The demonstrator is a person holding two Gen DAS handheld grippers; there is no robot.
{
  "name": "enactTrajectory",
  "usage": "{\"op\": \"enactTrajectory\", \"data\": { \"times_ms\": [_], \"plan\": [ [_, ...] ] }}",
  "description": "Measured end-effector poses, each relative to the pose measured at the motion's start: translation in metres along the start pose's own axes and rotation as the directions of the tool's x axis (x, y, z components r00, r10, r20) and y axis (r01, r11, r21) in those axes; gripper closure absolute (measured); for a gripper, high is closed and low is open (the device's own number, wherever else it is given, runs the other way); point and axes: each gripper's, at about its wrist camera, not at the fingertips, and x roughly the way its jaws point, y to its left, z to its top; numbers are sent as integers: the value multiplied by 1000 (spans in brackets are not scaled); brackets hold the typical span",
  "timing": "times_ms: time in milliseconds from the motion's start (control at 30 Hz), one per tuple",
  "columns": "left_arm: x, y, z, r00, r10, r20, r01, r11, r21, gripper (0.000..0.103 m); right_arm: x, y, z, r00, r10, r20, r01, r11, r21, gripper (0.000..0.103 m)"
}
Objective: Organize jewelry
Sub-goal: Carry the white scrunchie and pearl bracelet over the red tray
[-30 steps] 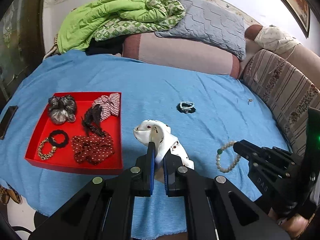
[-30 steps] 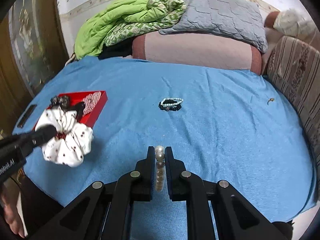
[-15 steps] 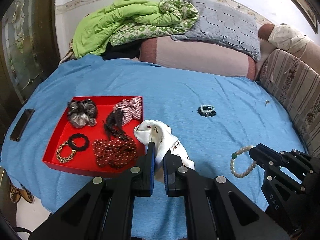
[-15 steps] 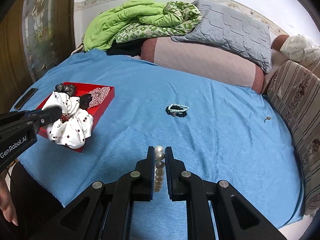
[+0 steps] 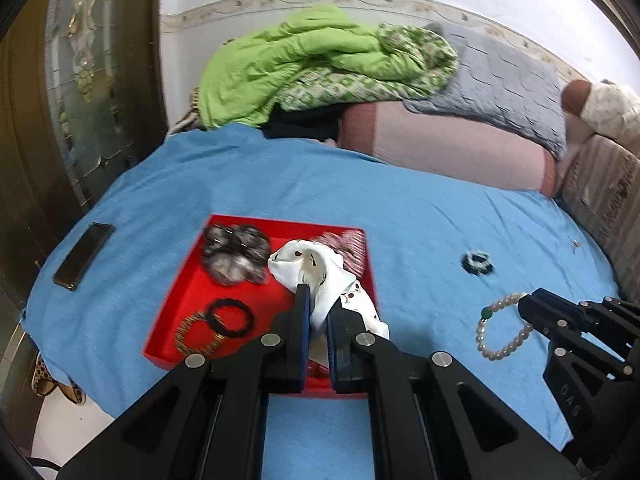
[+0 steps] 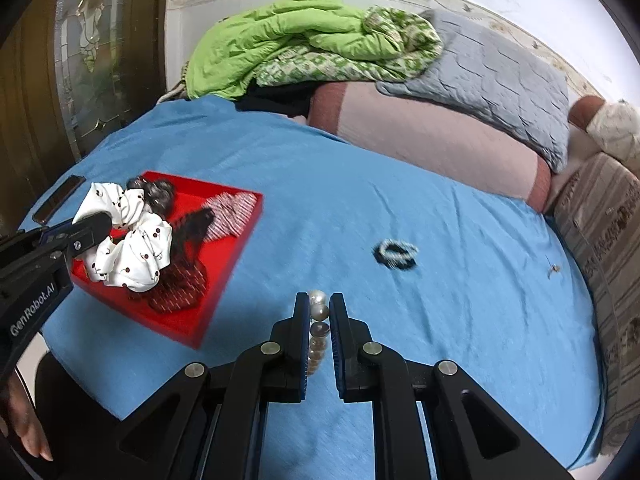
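My left gripper is shut on a white scrunchie with red dots and holds it above the red tray; it also shows in the right wrist view. The tray holds a grey fluffy scrunchie, a black hair tie, a gold bead bracelet and red patterned scrunchies. My right gripper is shut on a pearl bracelet, which hangs from it above the blue sheet. A black and white bracelet pair lies on the sheet.
A dark phone lies on the blue sheet left of the tray. Green blankets, a grey pillow and a pink bolster sit at the back. A small trinket lies near the striped sofa arm.
My left gripper has carried the white scrunchie left, from over the sheet to above the tray. My right gripper with the pearl bracelet has followed left.
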Motion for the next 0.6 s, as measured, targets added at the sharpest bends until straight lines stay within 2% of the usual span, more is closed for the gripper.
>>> {"op": "enactTrajectory", "data": {
  "times_ms": [333, 600],
  "plan": [
    [21, 65, 33, 998, 52, 45, -50, 998, -39, 96, 8, 50, 50, 993, 101, 65, -98, 994, -57, 92],
    [54, 99, 38, 999, 50, -11, -50, 996, -67, 96, 33, 80, 75, 968, 236, 85, -231, 971, -64, 92]
  ]
}}
